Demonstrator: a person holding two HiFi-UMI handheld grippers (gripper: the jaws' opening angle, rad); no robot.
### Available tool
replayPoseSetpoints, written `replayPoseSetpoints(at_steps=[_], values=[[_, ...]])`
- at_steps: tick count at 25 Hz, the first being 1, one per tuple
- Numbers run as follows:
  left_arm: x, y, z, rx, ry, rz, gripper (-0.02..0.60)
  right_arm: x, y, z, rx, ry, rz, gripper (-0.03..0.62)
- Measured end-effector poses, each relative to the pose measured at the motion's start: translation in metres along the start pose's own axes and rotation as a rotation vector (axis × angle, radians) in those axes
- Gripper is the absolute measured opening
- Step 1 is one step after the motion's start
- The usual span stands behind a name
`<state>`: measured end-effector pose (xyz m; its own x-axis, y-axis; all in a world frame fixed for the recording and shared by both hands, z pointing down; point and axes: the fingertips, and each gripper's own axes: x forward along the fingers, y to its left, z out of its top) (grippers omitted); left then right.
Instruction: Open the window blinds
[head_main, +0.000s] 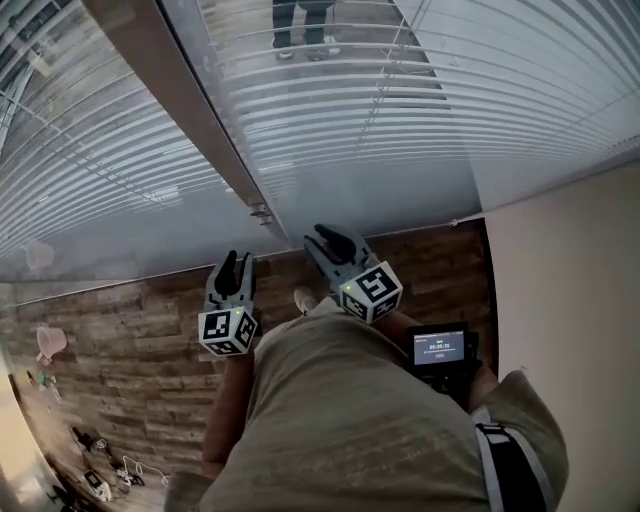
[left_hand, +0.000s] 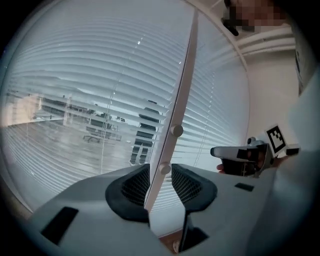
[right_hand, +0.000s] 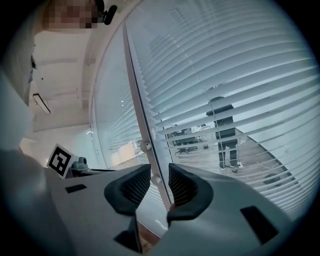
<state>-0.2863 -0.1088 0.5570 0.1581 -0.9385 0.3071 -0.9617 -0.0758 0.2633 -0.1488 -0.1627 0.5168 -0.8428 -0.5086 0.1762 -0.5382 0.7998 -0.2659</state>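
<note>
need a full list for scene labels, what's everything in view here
blinds: 2 panels, white, down over the window
window post: 1, pale grey, between the panels
person: 1, dark clothes, seen through the slats
floor: brown wood planks, below the window
wall: cream, right of the window
small things: several, too small to name, on the floor at lower left
screen device: 1, black, lit, at the wearer's waist
shirt: 1, beige, on the wearer
left tool: 1, grey with black pads, jaws apart, empty
right tool: 1, same colours, jaws apart, empty
</note>
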Motion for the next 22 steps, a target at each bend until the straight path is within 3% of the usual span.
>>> replayPoseSetpoints(at_steps=[4,22], values=[[0.001,0.0,0.0,-0.031,0.01,-0.001,0.146,-0.002,-0.002,0.006,-0.005,-0.001,-0.015,0.101],[0.006,0.003,0.046,-0.023,0.001,-0.025,0.144,0.015,0.011,0.053,-0.041,-0.023,-0.018,0.101]])
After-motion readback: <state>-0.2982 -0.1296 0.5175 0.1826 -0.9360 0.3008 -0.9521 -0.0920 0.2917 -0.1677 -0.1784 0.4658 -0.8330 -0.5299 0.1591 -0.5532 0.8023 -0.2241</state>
